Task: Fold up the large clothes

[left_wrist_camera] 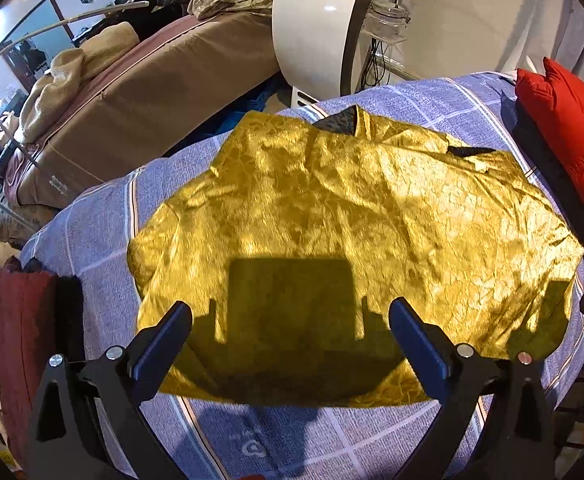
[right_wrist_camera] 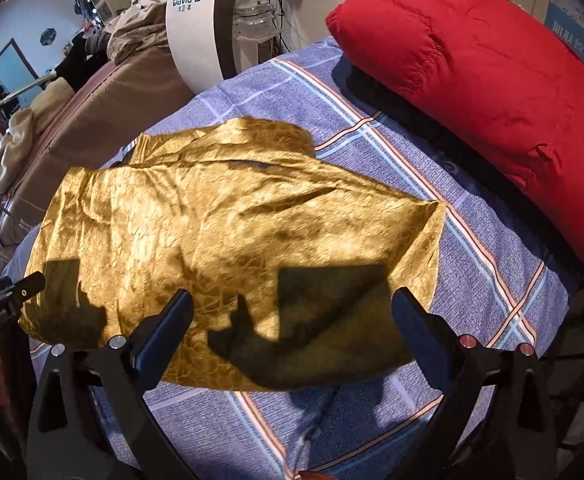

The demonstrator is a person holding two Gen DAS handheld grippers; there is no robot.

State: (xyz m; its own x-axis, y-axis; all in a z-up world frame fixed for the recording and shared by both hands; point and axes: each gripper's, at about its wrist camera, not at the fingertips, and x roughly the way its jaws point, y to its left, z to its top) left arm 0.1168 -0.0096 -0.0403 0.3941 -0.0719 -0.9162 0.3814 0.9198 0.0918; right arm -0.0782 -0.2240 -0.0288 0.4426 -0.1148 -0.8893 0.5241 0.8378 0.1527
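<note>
— Where's the shirt?
— The gold shirt [left_wrist_camera: 351, 216] lies spread flat on my checked bed sheet [left_wrist_camera: 100, 236], beside a red jacket [right_wrist_camera: 491, 80].
— Your grippers?
— My left gripper [left_wrist_camera: 290, 322] and right gripper [right_wrist_camera: 292, 312] hover above it, jaws wide apart, holding nothing.

1. One gold garment [left_wrist_camera: 343, 216], lying spread on the bed.
2. One checked blue bedsheet [left_wrist_camera: 104, 232] under it.
3. One red padded jacket [right_wrist_camera: 487, 92] along the bed's right edge.
4. One dark red cloth [left_wrist_camera: 16, 344] at the bed's near left corner.
5. Two claws: the left claw [left_wrist_camera: 290, 316] and the right claw [right_wrist_camera: 292, 312], each with two blue-padded fingers spread apart.
6. One white machine [left_wrist_camera: 311, 20] beyond the bed's far edge.
</note>
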